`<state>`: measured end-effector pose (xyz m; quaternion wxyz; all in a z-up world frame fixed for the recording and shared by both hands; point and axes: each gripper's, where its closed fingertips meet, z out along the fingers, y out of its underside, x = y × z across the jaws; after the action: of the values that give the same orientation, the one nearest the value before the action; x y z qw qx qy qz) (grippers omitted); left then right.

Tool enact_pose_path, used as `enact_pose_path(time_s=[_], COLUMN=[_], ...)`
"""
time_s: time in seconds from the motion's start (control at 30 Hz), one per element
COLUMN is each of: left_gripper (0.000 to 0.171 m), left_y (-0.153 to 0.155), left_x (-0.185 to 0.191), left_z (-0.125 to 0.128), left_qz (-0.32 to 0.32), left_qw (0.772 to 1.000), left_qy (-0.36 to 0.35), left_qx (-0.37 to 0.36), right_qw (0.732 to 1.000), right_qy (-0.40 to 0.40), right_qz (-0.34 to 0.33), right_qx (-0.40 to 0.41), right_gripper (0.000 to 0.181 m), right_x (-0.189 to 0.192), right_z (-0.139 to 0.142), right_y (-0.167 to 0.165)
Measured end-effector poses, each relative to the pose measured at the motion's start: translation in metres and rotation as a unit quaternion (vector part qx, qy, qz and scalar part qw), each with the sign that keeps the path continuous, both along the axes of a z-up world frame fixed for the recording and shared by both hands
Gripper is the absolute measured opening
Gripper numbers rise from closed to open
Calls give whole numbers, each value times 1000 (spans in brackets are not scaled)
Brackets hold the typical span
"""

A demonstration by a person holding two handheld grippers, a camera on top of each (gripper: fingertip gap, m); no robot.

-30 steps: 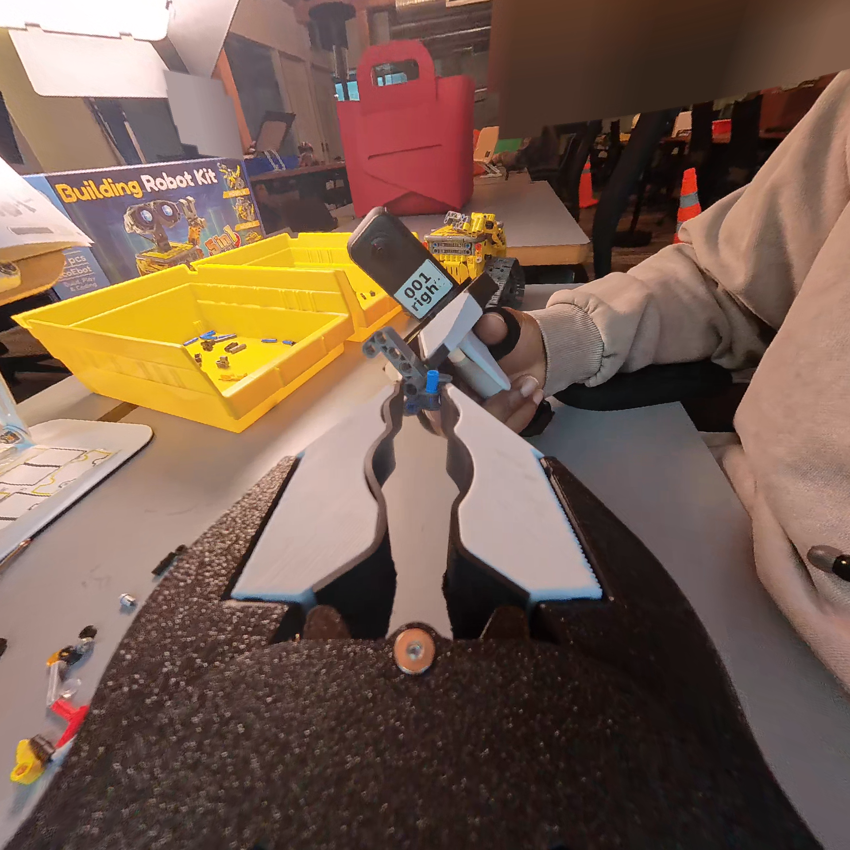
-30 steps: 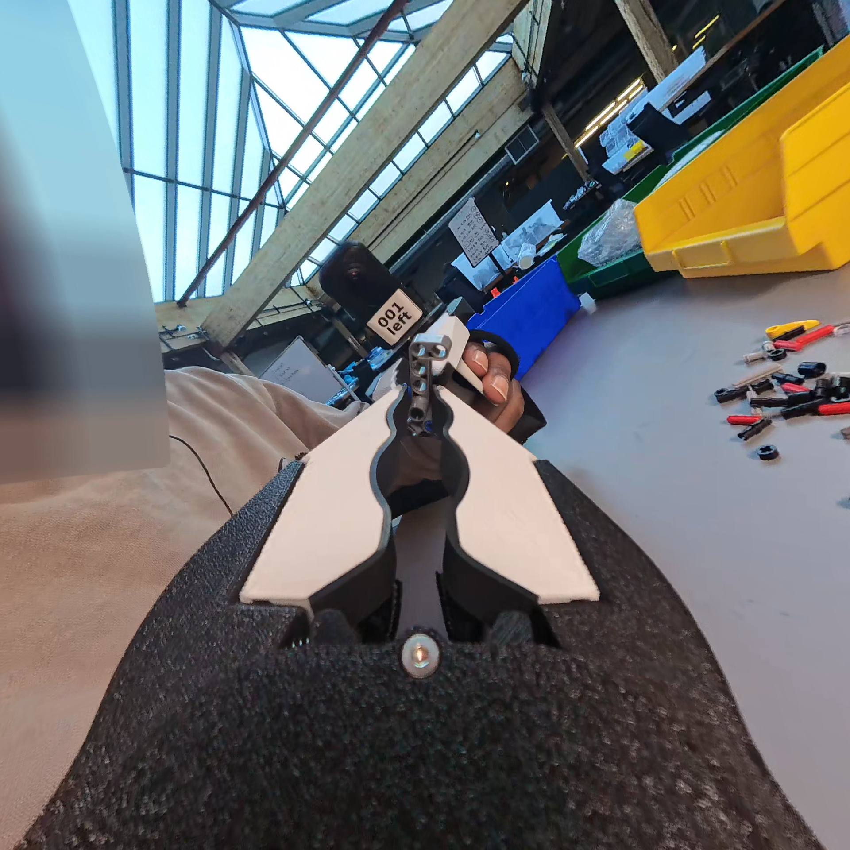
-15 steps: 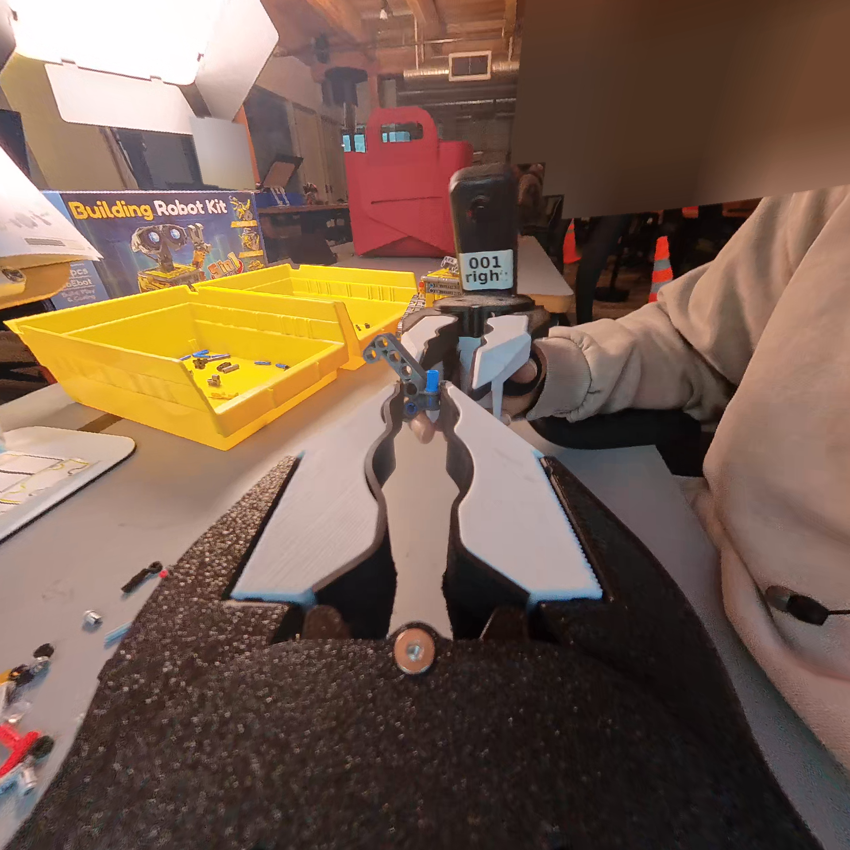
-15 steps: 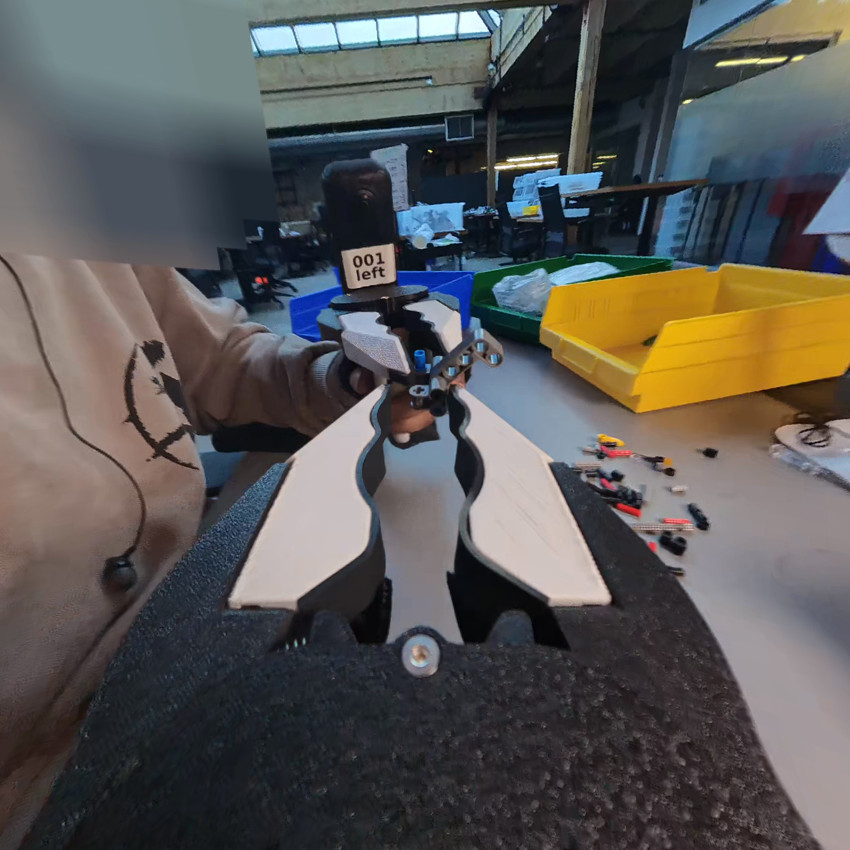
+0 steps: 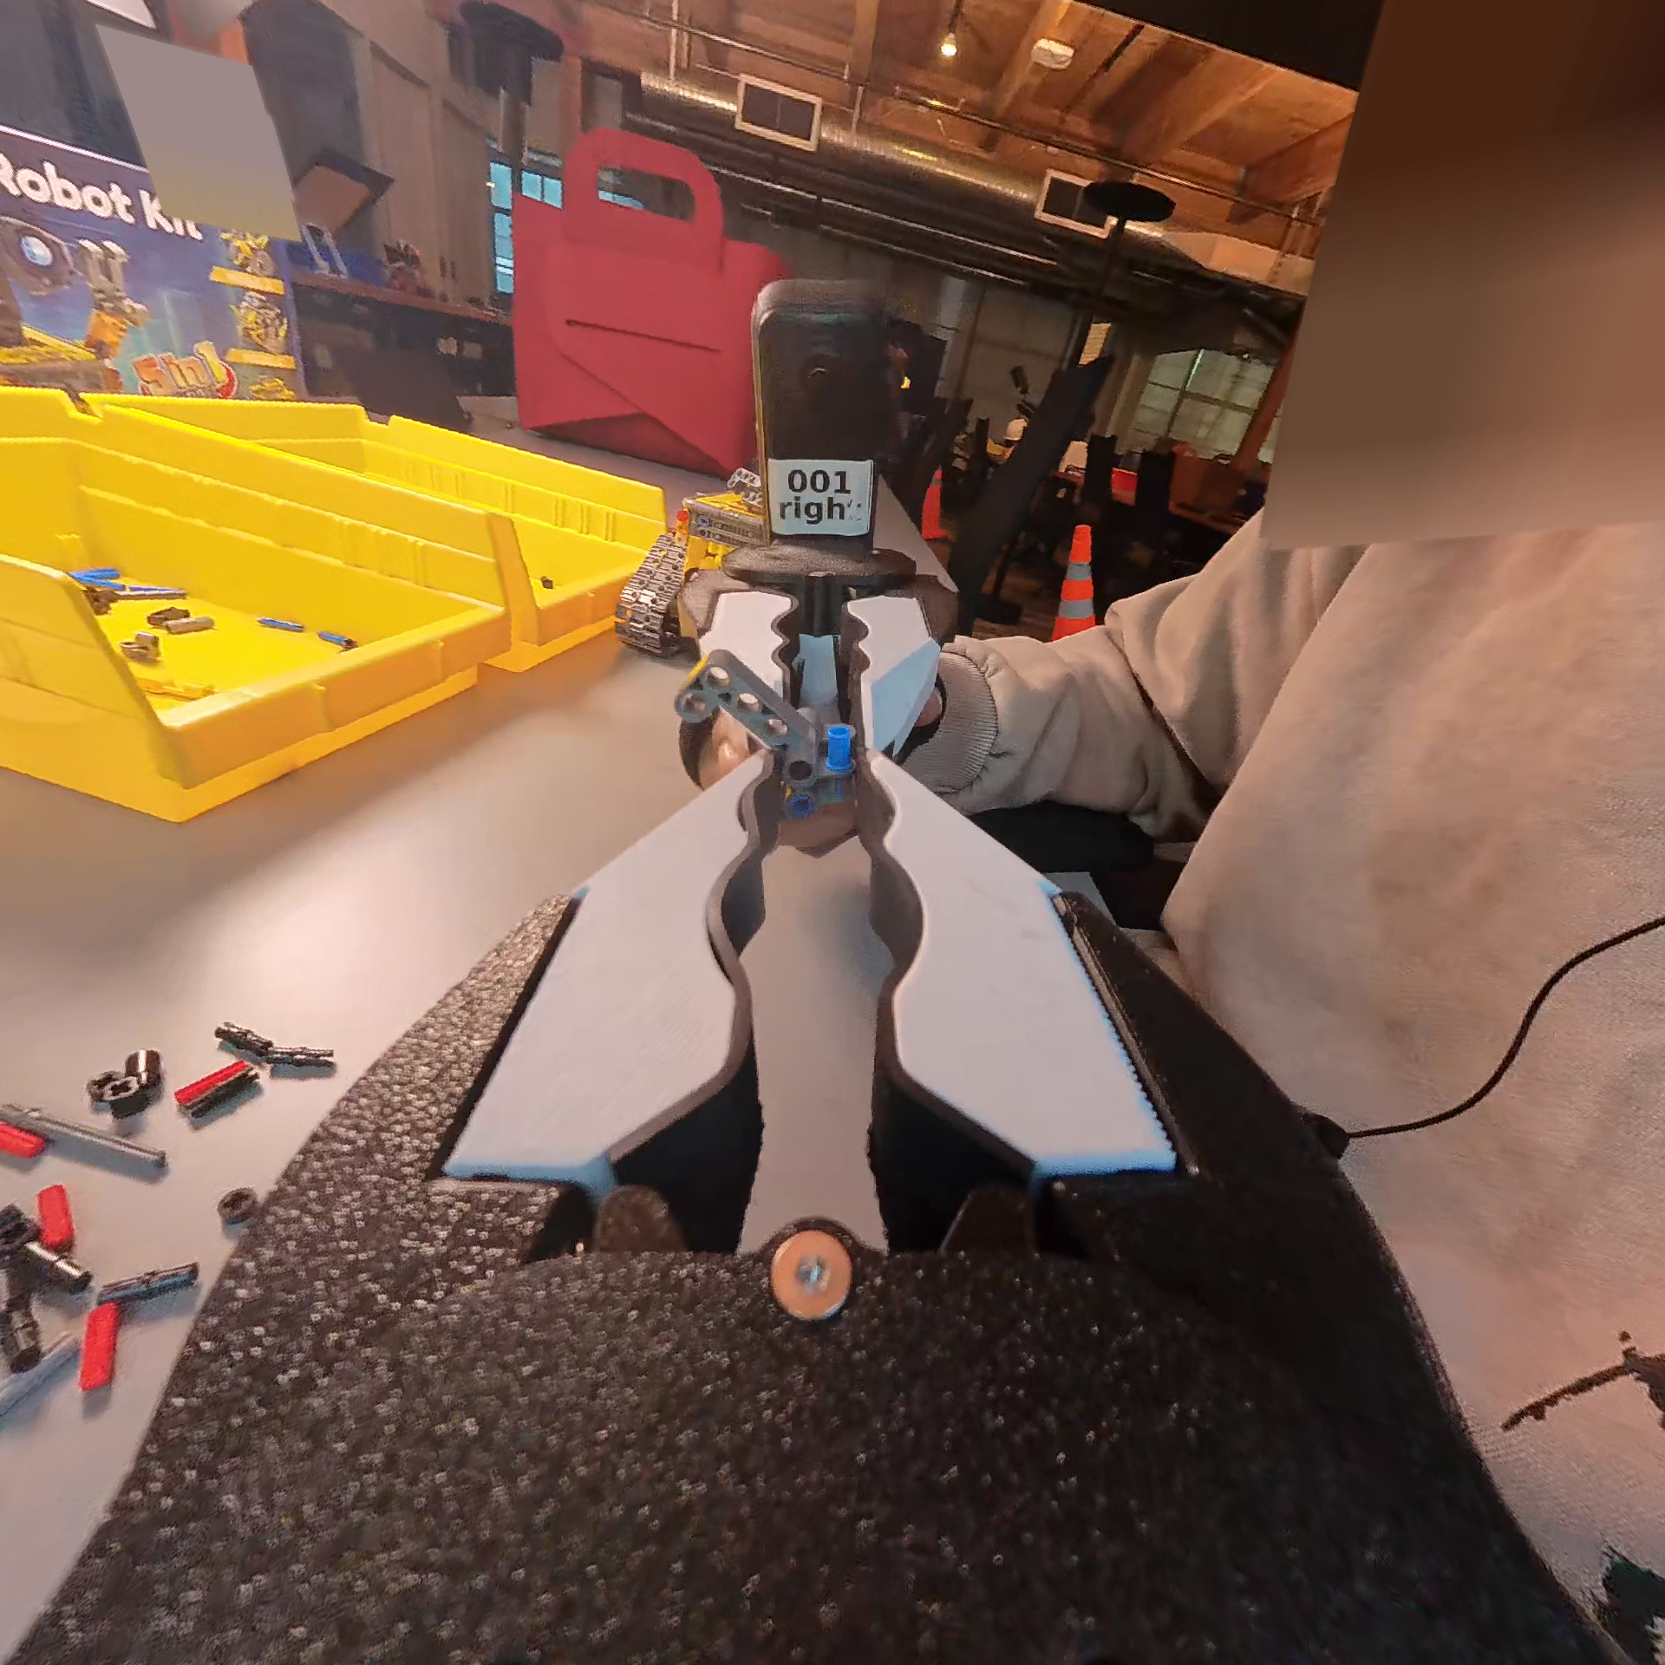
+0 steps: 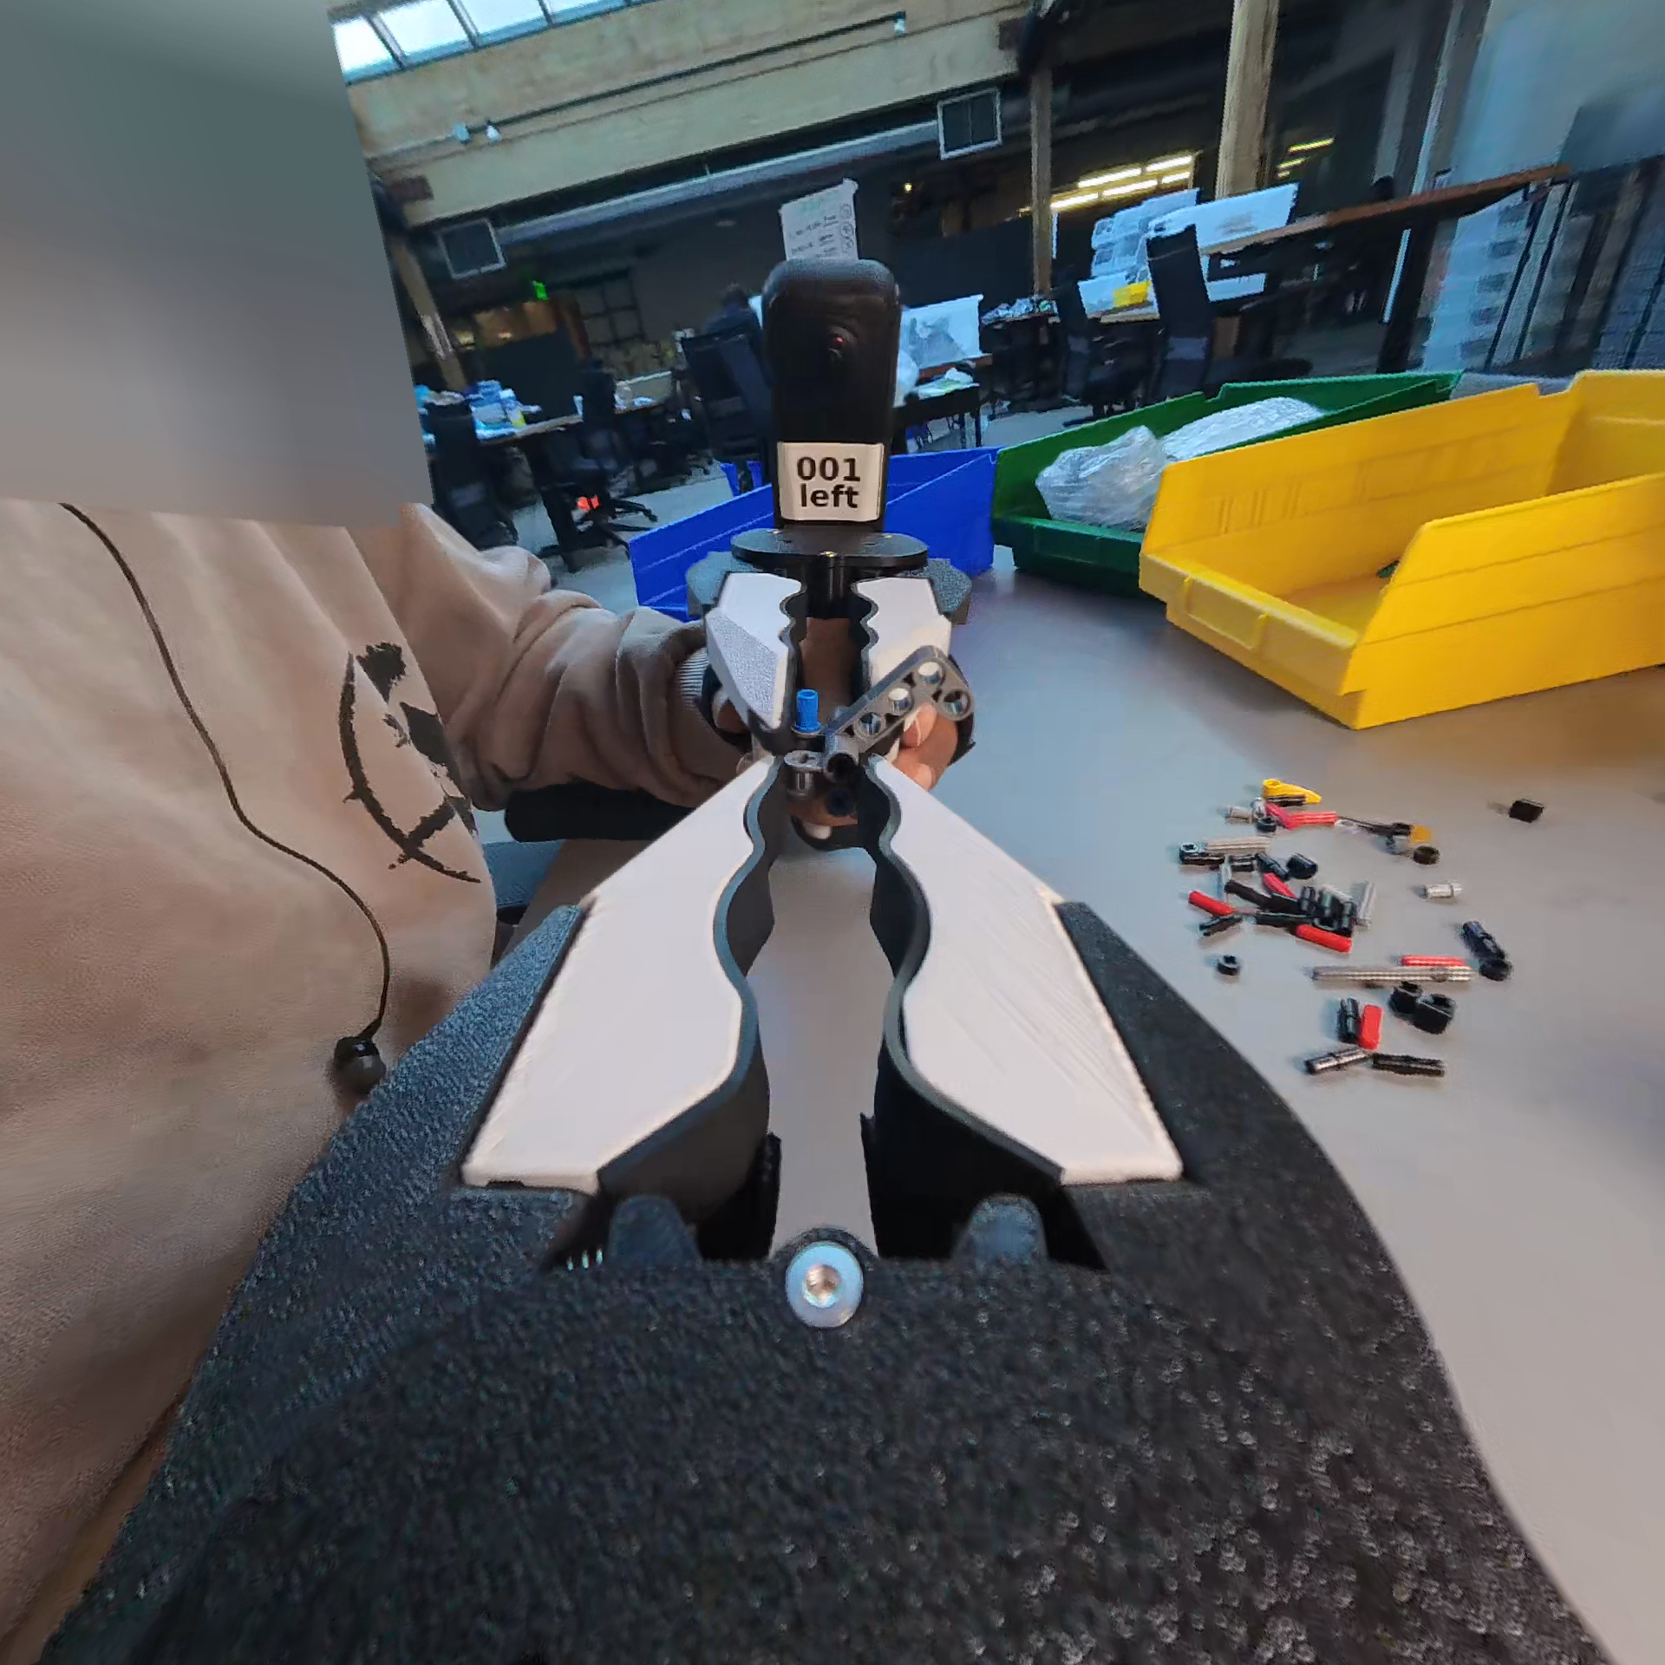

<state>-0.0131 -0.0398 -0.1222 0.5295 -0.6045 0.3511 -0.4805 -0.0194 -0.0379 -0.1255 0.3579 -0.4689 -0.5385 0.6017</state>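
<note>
A grey perforated beam (image 5: 743,703) with a blue pin (image 5: 840,743) on a small dark connector is held in the air over the grey table (image 5: 405,901). My left gripper (image 5: 815,779) is shut on its connector end. My right gripper (image 6: 820,779) faces the left one head-on, tip to tip, and is shut on the same piece. From the right wrist view the beam (image 6: 905,703) angles up to the right and the blue pin (image 6: 806,707) stands upright. A hand in a beige sleeve (image 5: 1081,721) holds each gripper.
Yellow bins (image 5: 270,712) with a few small parts, a yellow tracked toy robot (image 5: 694,559), a red bag (image 5: 631,342) and a kit box (image 5: 135,297) stand behind. Loose red and black parts (image 6: 1306,910) lie on the table. Another yellow bin (image 6: 1442,649), a green bin (image 6: 1063,541) and a blue bin (image 6: 937,504) stand beyond.
Both grippers have swung round to face each other level and upright; the right one was tilted a second ago. The beam piece has stayed gripped between the tips.
</note>
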Motion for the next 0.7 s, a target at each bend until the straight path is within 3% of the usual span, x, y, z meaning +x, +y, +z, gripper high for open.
enact_pose_path(time_s=[0.57,0.6,0.67,0.7], left_gripper=[14,13,13,13], left_y=[3,7,25,24], left_x=[-3,-11,-52,-57], left_z=[-5,-6,0,7], left_qz=[-20,-6,42,38], left_qw=[998,998,997,997], left_qy=[32,28,-14,-25], left_qx=[-43,-48,-70,-61], right_qw=[1000,1000,986,986], right_qy=[7,17,134,125], right_qz=[0,-5,-66,-113], right_qx=[11,9,-76,-18], right_gripper=[11,12,10,11], right_x=[3,5,49,62], right_z=[4,9,63,65], right_y=[4,7,57,72])
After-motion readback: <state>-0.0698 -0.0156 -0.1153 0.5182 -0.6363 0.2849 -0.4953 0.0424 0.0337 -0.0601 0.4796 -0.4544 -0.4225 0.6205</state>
